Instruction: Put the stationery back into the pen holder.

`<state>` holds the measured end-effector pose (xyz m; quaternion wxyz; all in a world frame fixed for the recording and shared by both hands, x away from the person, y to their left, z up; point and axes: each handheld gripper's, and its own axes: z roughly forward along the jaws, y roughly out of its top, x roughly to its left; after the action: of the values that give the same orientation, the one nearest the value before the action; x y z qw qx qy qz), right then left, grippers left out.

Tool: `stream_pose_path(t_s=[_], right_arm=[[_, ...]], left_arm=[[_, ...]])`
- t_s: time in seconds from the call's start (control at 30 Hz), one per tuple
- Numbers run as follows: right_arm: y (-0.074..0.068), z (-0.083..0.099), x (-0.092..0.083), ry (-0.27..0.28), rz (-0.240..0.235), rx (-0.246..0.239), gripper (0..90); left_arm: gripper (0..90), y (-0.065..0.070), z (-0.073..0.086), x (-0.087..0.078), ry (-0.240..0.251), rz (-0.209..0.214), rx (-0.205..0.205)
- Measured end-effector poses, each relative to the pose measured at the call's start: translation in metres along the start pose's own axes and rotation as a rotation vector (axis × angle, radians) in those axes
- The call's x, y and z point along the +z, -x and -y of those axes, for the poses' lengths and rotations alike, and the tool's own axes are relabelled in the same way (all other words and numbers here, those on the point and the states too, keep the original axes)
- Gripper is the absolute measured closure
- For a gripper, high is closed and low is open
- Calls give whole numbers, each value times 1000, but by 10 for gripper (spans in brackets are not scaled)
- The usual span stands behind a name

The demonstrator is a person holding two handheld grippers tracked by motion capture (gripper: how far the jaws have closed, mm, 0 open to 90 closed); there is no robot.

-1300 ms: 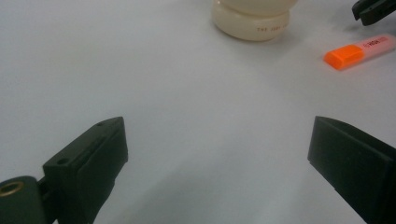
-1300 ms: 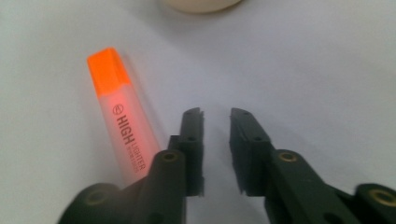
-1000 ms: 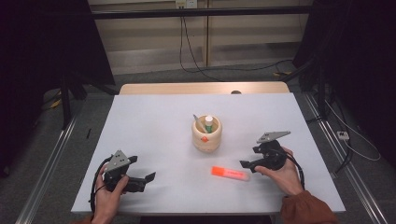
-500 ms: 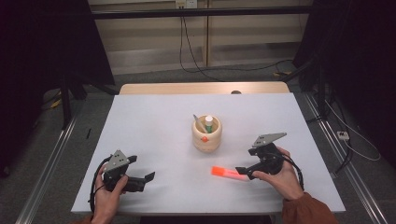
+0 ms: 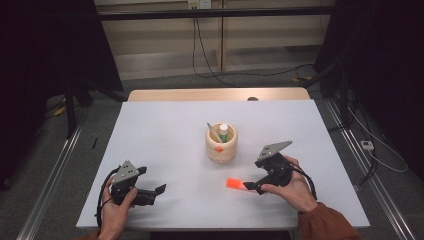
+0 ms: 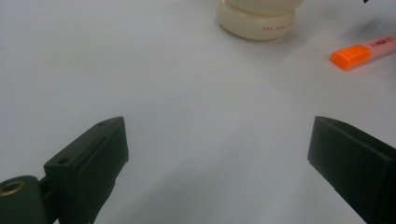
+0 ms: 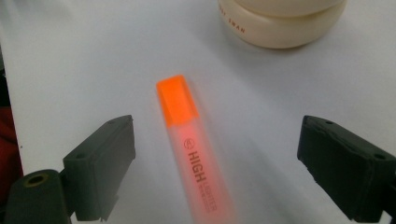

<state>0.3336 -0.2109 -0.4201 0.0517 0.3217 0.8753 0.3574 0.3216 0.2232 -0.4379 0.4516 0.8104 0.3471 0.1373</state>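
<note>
One orange highlighter (image 7: 194, 154) is seen flat on the white tabletop (image 5: 165, 145), between the wide-apart jaws of the right hand-held gripper (image 7: 215, 163), untouched. One cream pen pot (image 5: 221, 143) is noted just beyond it; its contents are hard to make out. The left hand-held gripper (image 6: 217, 154) is held apart over bare tabletop, well away. The highlighter's rear end is cut off.

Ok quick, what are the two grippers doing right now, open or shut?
Left gripper: open, holding nothing, over bare white table.
Right gripper: open, jaws either side of the orange plastic highlighter pen, not gripping it.
</note>
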Motion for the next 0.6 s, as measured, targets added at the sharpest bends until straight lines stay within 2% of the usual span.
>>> stream_pose_path(t_s=[0.1, 0.6], right_arm=[[1, -4, 2, -1, 1, -10, 111], [4, -32, 17, -37, -57, -46, 119]], left_arm=[[49, 0, 0, 0, 1, -7, 0], [50, 0, 0, -1, 1, -8, 4]])
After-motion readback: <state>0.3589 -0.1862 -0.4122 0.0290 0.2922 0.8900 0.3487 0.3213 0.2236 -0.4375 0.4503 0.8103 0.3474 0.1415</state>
